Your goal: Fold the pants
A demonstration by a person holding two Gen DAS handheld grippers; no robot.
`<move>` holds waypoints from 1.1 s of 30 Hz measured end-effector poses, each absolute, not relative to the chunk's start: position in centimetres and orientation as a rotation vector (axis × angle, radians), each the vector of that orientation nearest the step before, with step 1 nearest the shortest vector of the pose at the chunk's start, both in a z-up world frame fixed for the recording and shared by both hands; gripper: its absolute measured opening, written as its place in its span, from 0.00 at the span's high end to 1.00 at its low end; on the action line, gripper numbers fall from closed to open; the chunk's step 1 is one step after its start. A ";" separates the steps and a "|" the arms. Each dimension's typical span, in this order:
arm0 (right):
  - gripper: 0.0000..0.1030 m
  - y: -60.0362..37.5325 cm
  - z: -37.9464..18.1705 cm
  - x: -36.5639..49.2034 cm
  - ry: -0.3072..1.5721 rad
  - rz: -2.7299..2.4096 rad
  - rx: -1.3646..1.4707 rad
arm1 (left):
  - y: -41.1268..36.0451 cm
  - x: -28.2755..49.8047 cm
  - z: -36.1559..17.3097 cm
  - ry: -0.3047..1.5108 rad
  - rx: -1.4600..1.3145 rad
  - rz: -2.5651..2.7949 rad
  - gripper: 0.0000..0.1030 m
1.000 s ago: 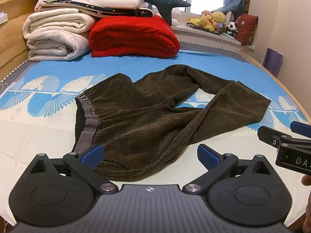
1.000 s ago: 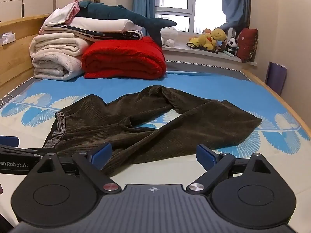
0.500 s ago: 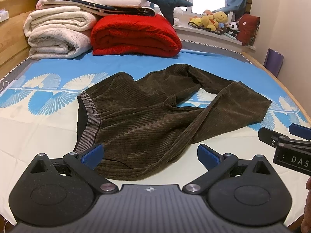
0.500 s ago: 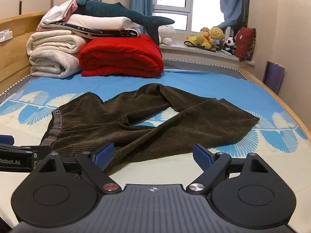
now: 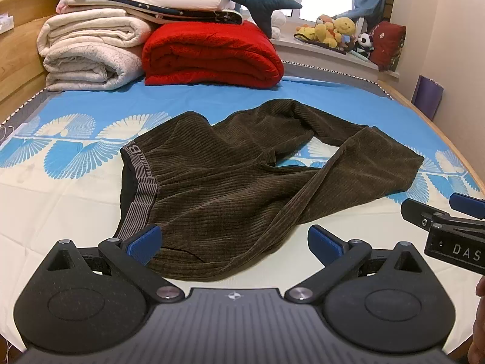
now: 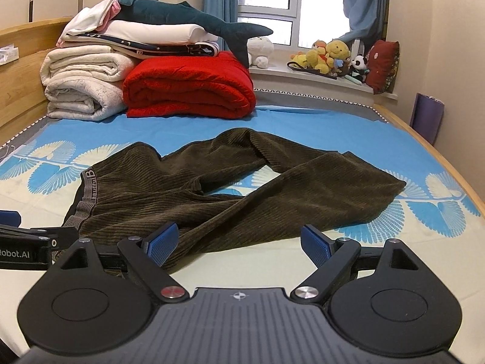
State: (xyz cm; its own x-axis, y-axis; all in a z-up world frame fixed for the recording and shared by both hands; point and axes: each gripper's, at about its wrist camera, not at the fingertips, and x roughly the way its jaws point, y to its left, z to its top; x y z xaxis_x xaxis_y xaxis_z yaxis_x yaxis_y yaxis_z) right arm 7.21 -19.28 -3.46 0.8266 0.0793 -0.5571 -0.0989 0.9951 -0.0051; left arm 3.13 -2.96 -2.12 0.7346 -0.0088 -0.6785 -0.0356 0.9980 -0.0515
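Dark corduroy pants (image 5: 242, 182) lie crumpled (waistband leftward) on the bed (image 5: 60, 212) just ahead of both grippers, left gripper (image 5: 233, 242) and right gripper (image 6: 239, 244), jaws spread wide, gripping nothing

1 pants (image 5: 236, 182), 2 tools (image 5: 233, 239), 1 red blanket (image 5: 212, 54)

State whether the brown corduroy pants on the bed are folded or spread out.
Spread out, not folded. The corduroy pants lie loose on the bed sheet, waistband at left, legs crossing at right with sheet showing between them.
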 end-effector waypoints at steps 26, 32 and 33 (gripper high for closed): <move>0.14 -19.1 -3.0 7.2 0.588 0.091 -0.026 | -3.2 3.2 -2.4 0.744 -0.056 0.011 0.00; 0.14 -19.2 -2.8 6.9 0.575 0.094 -0.013 | -3.4 3.1 -2.3 0.739 -0.052 0.005 0.00; 0.14 -19.2 -2.9 6.9 0.577 0.095 -0.012 | -3.3 3.2 -2.3 0.738 -0.052 0.005 0.00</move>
State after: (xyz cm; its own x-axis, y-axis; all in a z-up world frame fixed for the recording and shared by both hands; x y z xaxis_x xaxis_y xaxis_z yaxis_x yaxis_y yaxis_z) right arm 6.93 -19.22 -2.89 0.8340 0.0866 -0.5450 -0.0935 0.9955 0.0151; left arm 3.17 -3.31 -2.29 0.7400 -0.0140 -0.6725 -0.0224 0.9987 -0.0455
